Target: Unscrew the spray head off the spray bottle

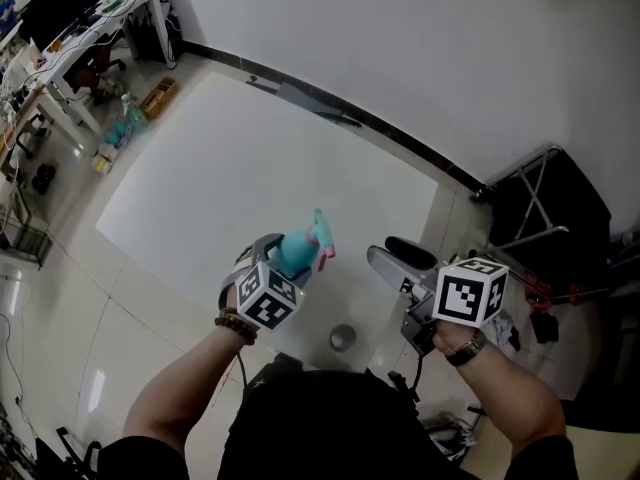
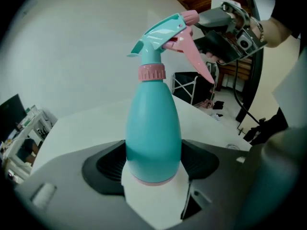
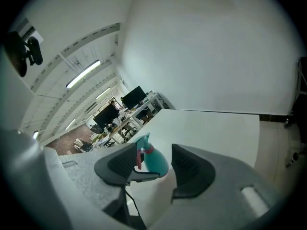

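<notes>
Left gripper view: my L gripper (image 2: 153, 169) is clamped on the teal spray bottle (image 2: 153, 123) low down, steadying it upright over the white table (image 1: 250, 158). R gripper (image 3: 154, 169), jaws apart and empty, faces the spray head (image 2: 165, 30), prob. to twist it.

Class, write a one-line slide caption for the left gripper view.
Left gripper clamps the teal spray bottle near its base, spray head still on; the open right gripper hovers beside the nozzle.

No legible text, label, brand, number or sign in any view
</notes>
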`<action>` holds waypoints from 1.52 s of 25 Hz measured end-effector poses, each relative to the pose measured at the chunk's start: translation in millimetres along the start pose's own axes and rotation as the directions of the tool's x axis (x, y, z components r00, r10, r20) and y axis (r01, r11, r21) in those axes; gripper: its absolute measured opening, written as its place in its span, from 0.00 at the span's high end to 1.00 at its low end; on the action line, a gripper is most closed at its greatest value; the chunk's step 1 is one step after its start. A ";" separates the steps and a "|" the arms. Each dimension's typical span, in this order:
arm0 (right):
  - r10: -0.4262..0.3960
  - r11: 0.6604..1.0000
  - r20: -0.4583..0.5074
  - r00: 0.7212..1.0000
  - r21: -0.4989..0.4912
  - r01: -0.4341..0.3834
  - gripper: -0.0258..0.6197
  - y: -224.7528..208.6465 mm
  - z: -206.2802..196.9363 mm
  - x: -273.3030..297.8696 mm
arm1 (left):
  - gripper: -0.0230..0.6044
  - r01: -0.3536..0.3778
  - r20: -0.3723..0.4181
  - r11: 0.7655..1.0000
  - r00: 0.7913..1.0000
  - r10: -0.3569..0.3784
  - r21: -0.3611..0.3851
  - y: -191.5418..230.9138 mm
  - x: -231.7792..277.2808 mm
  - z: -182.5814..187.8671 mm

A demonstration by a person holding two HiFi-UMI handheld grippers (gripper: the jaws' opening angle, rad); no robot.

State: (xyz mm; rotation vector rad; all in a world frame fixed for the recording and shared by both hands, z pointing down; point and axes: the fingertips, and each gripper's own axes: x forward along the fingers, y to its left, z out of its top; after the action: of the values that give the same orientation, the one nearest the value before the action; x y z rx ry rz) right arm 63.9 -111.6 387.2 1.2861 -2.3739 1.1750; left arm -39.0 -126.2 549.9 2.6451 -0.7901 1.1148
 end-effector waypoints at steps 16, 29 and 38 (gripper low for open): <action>-0.037 0.959 -0.044 0.998 -0.282 0.023 0.63 15.9 -36.0 2.2 | 0.36 -0.065 0.182 0.975 0.978 0.105 -0.211 35.2 29.9 -8.2; -0.028 0.936 -0.068 0.997 -0.352 0.002 0.63 18.4 -56.5 5.6 | 0.34 -0.080 0.188 0.966 0.974 0.129 -0.247 38.4 36.0 -12.9; -0.002 0.934 -0.082 0.997 -0.357 -0.027 0.63 16.0 -61.8 7.7 | 0.28 -0.099 0.163 0.967 0.977 0.140 -0.235 35.4 31.2 -16.2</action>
State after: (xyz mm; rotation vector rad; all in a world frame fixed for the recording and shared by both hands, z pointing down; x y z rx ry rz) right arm 35.3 -66.8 423.4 1.0816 -2.3945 0.7316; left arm -49.6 -163.3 581.5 2.5565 -1.0556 0.7652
